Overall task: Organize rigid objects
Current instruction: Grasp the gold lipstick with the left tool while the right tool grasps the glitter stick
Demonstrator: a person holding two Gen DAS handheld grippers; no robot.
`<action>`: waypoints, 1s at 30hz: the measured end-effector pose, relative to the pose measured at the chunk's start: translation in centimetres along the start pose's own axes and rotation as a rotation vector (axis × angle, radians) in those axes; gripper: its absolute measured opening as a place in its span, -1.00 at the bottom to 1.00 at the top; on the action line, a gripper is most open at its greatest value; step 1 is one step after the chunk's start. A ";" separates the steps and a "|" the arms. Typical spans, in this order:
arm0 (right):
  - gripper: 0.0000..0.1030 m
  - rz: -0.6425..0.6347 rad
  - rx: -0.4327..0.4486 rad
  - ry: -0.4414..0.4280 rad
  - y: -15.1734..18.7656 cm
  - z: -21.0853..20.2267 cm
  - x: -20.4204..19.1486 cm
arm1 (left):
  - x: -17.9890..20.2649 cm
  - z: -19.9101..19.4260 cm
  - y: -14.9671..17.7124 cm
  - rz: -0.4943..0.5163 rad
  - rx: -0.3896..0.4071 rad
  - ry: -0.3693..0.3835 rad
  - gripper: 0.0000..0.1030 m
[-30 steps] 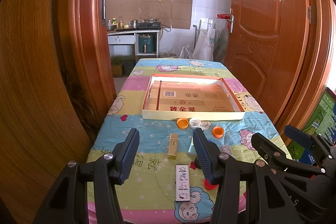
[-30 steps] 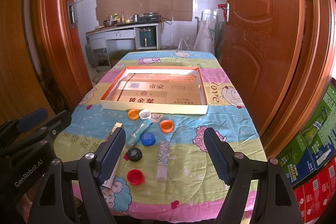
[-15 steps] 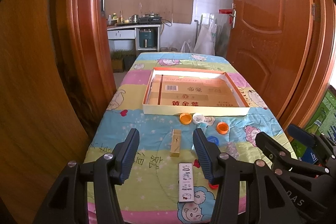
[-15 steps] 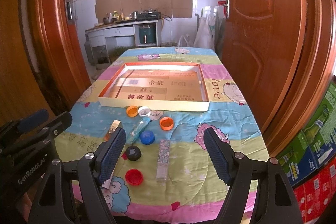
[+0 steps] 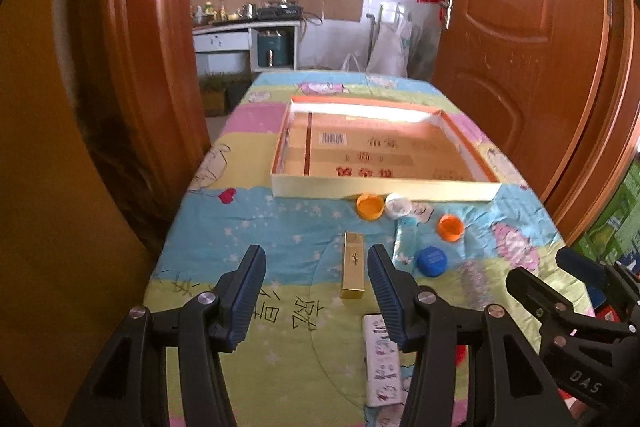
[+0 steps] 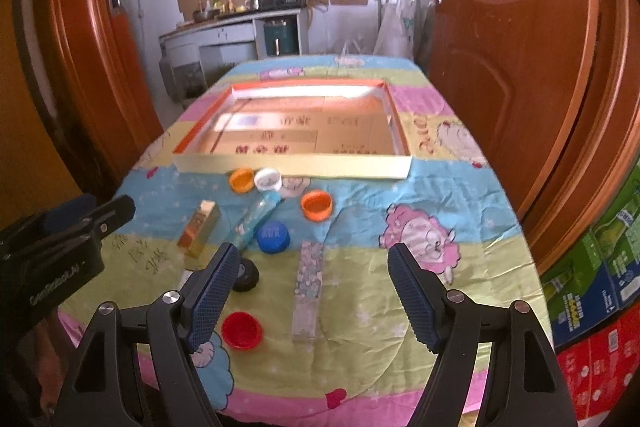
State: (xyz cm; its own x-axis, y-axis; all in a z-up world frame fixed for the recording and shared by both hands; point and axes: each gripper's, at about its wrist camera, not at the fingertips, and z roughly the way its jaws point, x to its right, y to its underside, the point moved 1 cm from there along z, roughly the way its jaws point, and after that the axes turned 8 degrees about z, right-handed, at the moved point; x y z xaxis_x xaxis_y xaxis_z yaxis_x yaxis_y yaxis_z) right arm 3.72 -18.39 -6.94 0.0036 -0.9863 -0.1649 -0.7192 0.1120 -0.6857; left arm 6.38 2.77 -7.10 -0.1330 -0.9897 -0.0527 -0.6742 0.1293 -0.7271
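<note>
A shallow cardboard tray [image 5: 384, 187] [image 6: 292, 167] lies mid-table on the cartoon-print cloth. In front of it are two orange caps [image 5: 370, 206] [image 5: 451, 227], a white cap [image 5: 398, 205], a blue cap [image 5: 432, 260], a clear tube [image 6: 258, 215], a gold box [image 5: 354, 269] [image 6: 200, 233], a glittery stick box [image 6: 308, 287], a patterned flat box [image 5: 382, 363], a black cap [image 6: 246, 277] and a red cap [image 6: 241, 329]. My left gripper [image 5: 316, 279] hovers open, with the gold box just inside its right finger. Above the glittery stick box, my right gripper [image 6: 312, 287] is open and holds nothing.
Wooden doors stand close on both sides of the table [image 5: 224, 227]. Stacked green and red cartons [image 6: 592, 287] sit at the right. A kitchen counter [image 6: 240, 23] is beyond the far end. Each gripper shows at the edge of the other's view.
Both grippers have moved forward and down toward the table, so the caps and boxes look larger. Nothing on the table has shifted, and both jaws keep the same width.
</note>
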 end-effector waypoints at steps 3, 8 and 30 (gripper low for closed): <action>0.52 0.000 -0.028 0.005 0.1 1.4 0.2 | 0.2 1.8 0.0 0.020 -0.037 0.040 0.04; 0.52 0.020 -0.080 0.006 0.2 3.6 0.7 | 1.0 4.9 -0.4 0.058 -0.102 0.059 0.04; -0.53 -0.025 -0.205 0.026 1.5 7.9 0.2 | 1.1 9.4 0.7 0.083 -0.202 0.093 -0.64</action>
State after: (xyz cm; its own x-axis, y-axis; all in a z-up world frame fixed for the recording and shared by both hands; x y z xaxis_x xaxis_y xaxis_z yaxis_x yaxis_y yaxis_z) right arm 8.09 -17.50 -13.60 0.0076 -0.9916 -0.1294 -0.8455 0.0627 -0.5303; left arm 12.59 1.23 -14.05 -0.2544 -0.9664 -0.0367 -0.7887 0.2292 -0.5705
